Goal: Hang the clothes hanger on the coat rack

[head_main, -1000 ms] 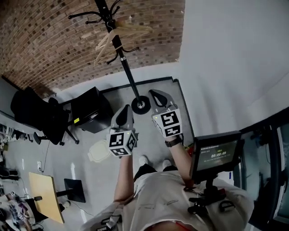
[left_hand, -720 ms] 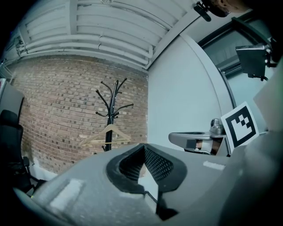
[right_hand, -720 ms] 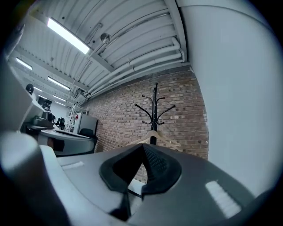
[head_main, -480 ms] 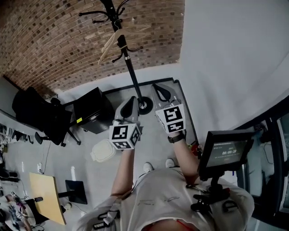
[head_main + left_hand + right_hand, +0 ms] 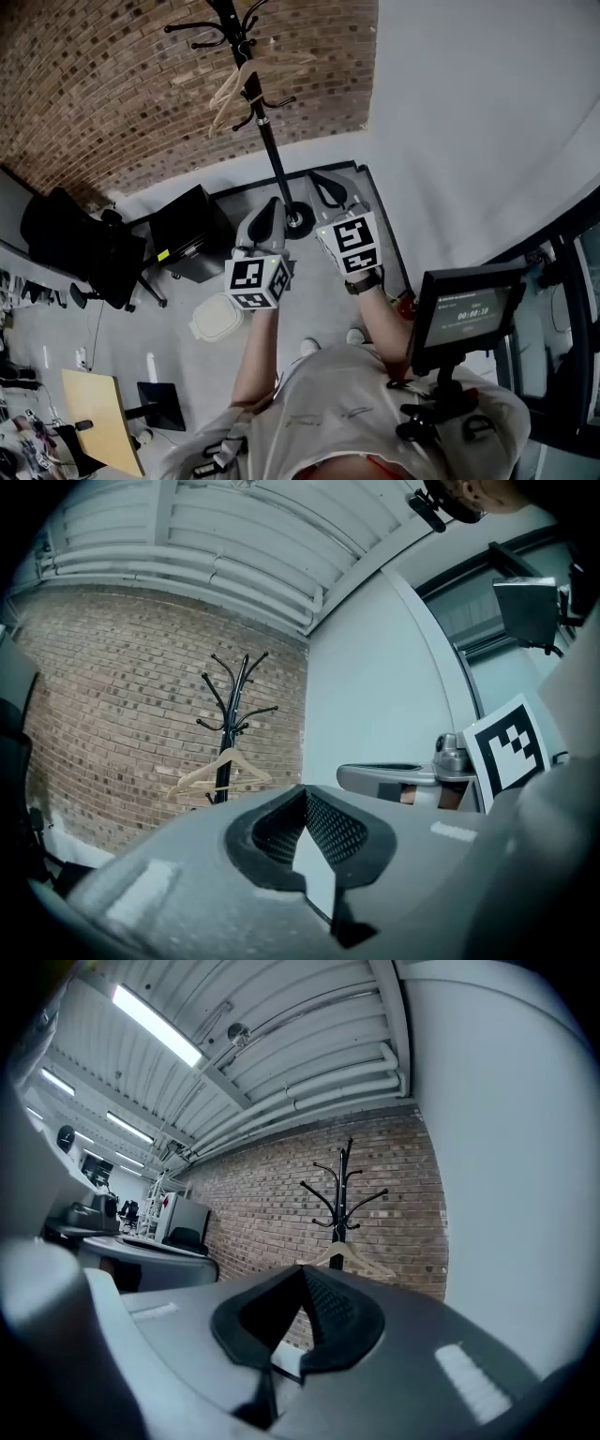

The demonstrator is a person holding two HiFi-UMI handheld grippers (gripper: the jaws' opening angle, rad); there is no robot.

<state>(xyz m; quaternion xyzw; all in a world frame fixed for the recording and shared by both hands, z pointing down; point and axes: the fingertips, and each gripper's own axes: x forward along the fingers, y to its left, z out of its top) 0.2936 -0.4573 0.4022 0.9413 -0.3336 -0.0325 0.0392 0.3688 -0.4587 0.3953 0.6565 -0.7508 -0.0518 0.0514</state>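
Observation:
A black coat rack [image 5: 270,141] stands against the brick wall, its round base [image 5: 298,220] on the floor. A pale wooden clothes hanger [image 5: 234,82] hangs from one of its hooks, apart from both grippers. My left gripper [image 5: 269,212] and right gripper [image 5: 327,185] are held side by side, pointing level at the rack from a distance. In the left gripper view the jaws of the left gripper [image 5: 305,791] meet with nothing between them, and the hanger [image 5: 220,771] shows beyond. The right gripper [image 5: 304,1271] is likewise shut and empty, with the rack [image 5: 342,1194] straight ahead.
A black cabinet [image 5: 192,230] and a black office chair [image 5: 80,244] stand left of the rack. A white round bin [image 5: 216,316] sits on the floor below my left gripper. A monitor on a stand [image 5: 464,314] is at my right. A white wall [image 5: 469,112] runs along the right.
Both grippers have risen a little and edged toward the rack. The hanger still hangs on the rack, and both pairs of jaws stay shut.

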